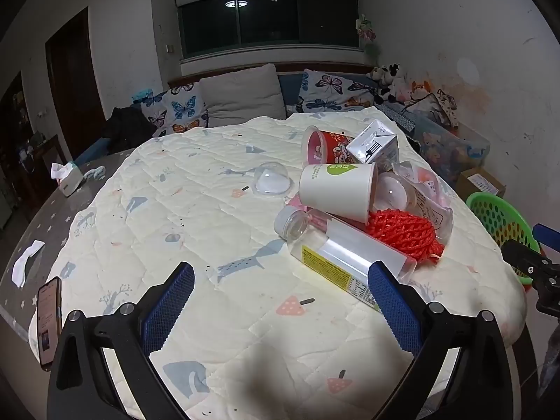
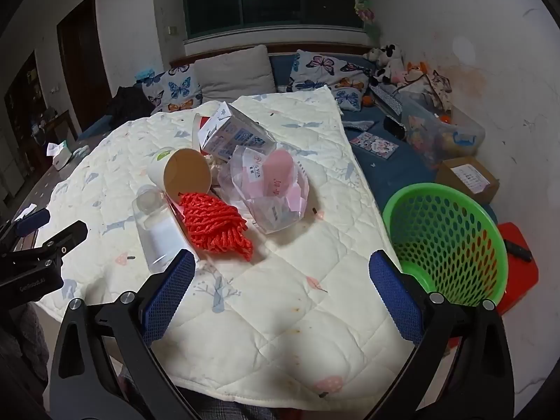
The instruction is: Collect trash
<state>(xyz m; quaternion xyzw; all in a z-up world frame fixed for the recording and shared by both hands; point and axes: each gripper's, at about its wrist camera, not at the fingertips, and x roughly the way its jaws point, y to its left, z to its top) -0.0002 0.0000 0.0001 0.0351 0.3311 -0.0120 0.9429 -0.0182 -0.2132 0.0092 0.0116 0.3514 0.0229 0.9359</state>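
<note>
Both tools are hovering above a bench [image 1: 105, 210] covered by a cream quilted pad [image 1: 196, 210]. The left hand-held gripper [image 1: 281, 276] is standing spread wide with nothing between its blue pads, and the right hand-held gripper [image 2: 281, 273] is likewise gaping and holding nothing. The trash is lying heaped toward the far right of the pad: a clear plastic bottle [image 1: 336, 255] on its side, a red mesh net [image 1: 406, 234] touching it, a white paper cup [image 1: 336, 189] tipped over, a red cup [image 1: 322, 143], a white carton [image 1: 374, 143] and a crumpled plastic bag [image 2: 269, 189]. A clear dome lid [image 1: 271, 178] is sitting just left of the heap. A green basket [image 2: 448, 238] is standing off the pad's right edge.
</note>
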